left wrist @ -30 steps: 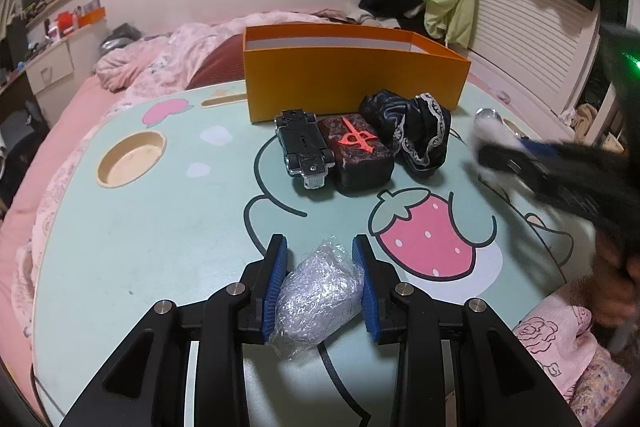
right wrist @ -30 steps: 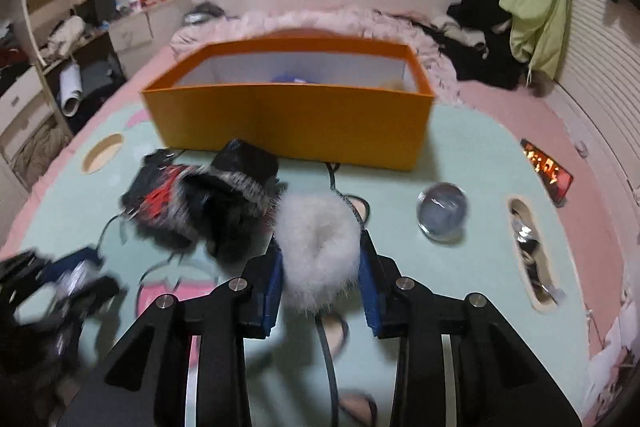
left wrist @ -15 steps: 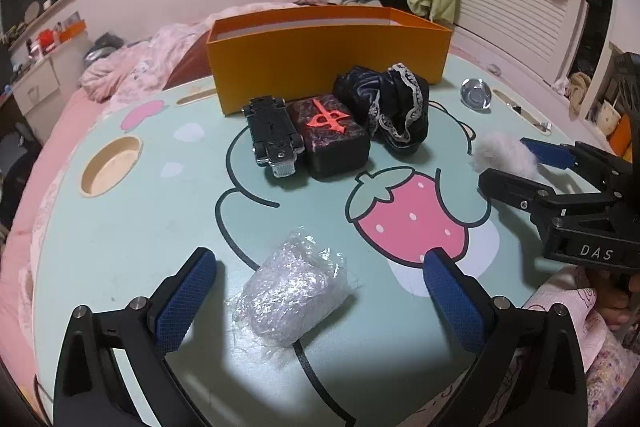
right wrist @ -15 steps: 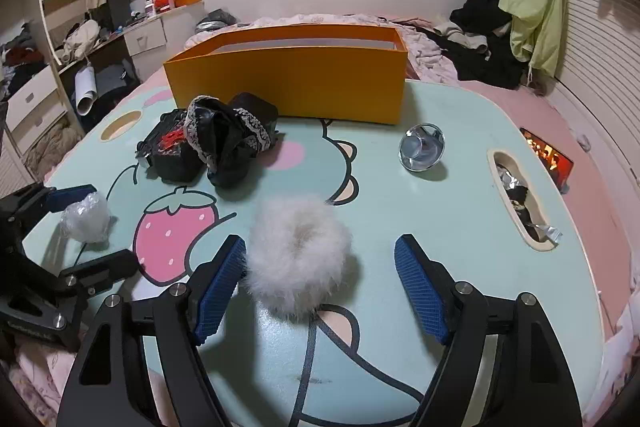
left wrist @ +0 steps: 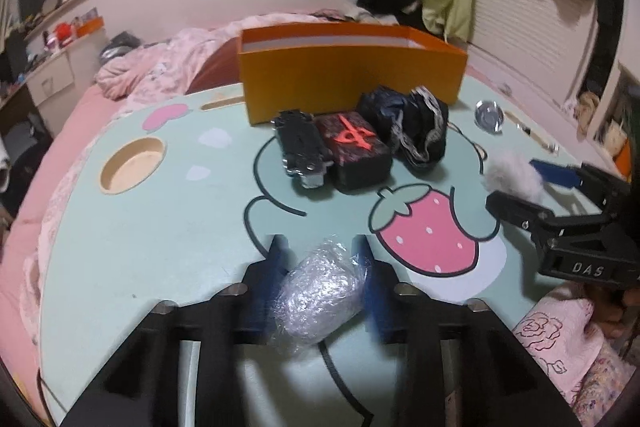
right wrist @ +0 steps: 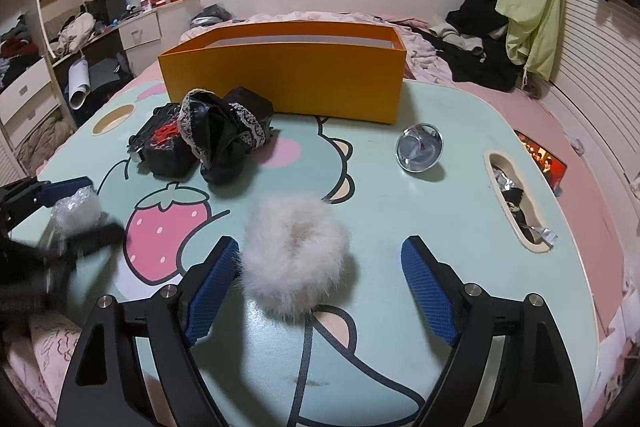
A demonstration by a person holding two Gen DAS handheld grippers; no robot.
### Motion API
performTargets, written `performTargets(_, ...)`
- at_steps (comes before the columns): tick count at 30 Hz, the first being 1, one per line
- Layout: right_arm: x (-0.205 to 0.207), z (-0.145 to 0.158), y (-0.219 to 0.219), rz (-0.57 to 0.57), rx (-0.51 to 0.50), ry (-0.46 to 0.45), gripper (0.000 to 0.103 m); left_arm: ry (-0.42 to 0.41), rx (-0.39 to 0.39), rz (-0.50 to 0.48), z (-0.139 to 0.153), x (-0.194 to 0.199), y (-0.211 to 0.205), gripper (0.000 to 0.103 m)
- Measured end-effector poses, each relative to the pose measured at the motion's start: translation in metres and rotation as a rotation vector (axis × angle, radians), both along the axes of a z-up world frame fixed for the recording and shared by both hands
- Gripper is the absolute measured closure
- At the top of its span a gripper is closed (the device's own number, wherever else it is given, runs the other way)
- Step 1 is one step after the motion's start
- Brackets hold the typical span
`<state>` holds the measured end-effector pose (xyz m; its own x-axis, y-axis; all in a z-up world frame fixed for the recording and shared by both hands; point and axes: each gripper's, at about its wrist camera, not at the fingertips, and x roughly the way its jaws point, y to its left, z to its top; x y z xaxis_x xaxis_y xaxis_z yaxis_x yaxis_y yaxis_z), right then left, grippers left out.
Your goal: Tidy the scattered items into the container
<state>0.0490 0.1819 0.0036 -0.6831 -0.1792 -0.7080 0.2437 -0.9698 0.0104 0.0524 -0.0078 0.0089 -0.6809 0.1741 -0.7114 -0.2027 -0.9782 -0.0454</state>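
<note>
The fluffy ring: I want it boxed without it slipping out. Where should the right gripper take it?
Grip the fluffy ring across its full width, both sides squeezed toward the hollow centre. Come in low from the near edge: it lies flat between the right gripper's open fingers.

Before you on the table (right wrist: pixel 460 115): box (right wrist: pixel 288 83) at the rear; toy car (left wrist: pixel 300 151), patterned case (left wrist: pixel 356 151) and lace garment (left wrist: pixel 416 131) side by side in front of it; metal bowl (right wrist: pixel 419 147) to their right; plastic-wrapped bundle (left wrist: pixel 320 291) nearest left, fur scrunchie (right wrist: pixel 294 255) nearest right.
</note>
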Motion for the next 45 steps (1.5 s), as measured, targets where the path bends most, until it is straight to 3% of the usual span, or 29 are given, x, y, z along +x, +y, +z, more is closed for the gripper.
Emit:
performTargets(1, -0.001, 0.000, 0.000, 0.001, -0.001, 0.002, 0.020, -0.001, 0.006, 0.001, 0.000, 0.000, -0.001, 0.072)
performTargets(2, 0.000, 0.001, -0.001, 0.006, -0.002, 0.011, 0.049, -0.002, 0.002, 0.000, 0.001, 0.000, -0.001, 0.072)
performTargets(3, 0.001, 0.003, -0.002, 0.014, -0.001, 0.021, 0.070, 0.000, -0.005, -0.006, 0.003, 0.000, 0.000, 0.072)
performTargets(9, 0.000, 0.016, -0.010, 0.041, -0.008, 0.034, 0.070, 0.054, 0.045, -0.070, 0.036, -0.006, 0.003, 0.072)
performTargets(14, -0.019, 0.040, -0.002, 0.036, -0.133, 0.010, 0.070, 0.066, 0.091, -0.081, 0.066, -0.036, 0.002, 0.072)
performTargets(21, -0.059, 0.074, -0.001, 0.021, -0.180, 0.038, 0.070, 0.067, 0.149, -0.068, 0.105, -0.102, 0.004, 0.072)
performTargets(26, -0.110, 0.087, -0.018, 0.001, -0.164, 0.012, 0.070, 0.020, 0.129, -0.033, 0.107, -0.161, 0.020, 0.072)
performTargets(27, -0.122, 0.086, -0.022, -0.014, -0.151, 0.010, 0.069, 0.004, 0.124, -0.020, 0.103, -0.174, 0.022, 0.068)
performTargets(28, -0.133, 0.085, -0.024, -0.024, -0.146, 0.005, 0.069, -0.019, 0.121, -0.001, 0.098, -0.185, 0.023, 0.049)
performTargets(30, -0.155, 0.078, -0.027, -0.050, -0.130, -0.028, 0.061, -0.061, 0.125, 0.043, 0.088, -0.197, 0.019, 0.030)
performTargets(32, -0.170, 0.069, -0.025, -0.111, -0.110, -0.089, 0.053, -0.058, 0.156, 0.061, 0.083, -0.193, 0.013, 0.029)
performTargets(35, -0.163, 0.065, -0.013, -0.141, -0.174, -0.109, 0.051, -0.022, 0.163, 0.064, 0.082, -0.173, 0.007, 0.013)
performTargets(36, -0.156, 0.066, -0.010, -0.142, -0.186, -0.103, 0.041, -0.012, 0.154, 0.068, 0.083, -0.166, 0.006, 0.013)
performTargets(38, -0.143, 0.068, -0.005, -0.148, -0.193, -0.082, 0.033, -0.001, 0.134, 0.070, 0.085, -0.150, 0.004, 0.012)
performTargets(45, -0.078, 0.070, -0.005, -0.110, -0.121, -0.015, 0.028, -0.012, 0.036, 0.044, 0.069, -0.065, 0.008, 0.004)
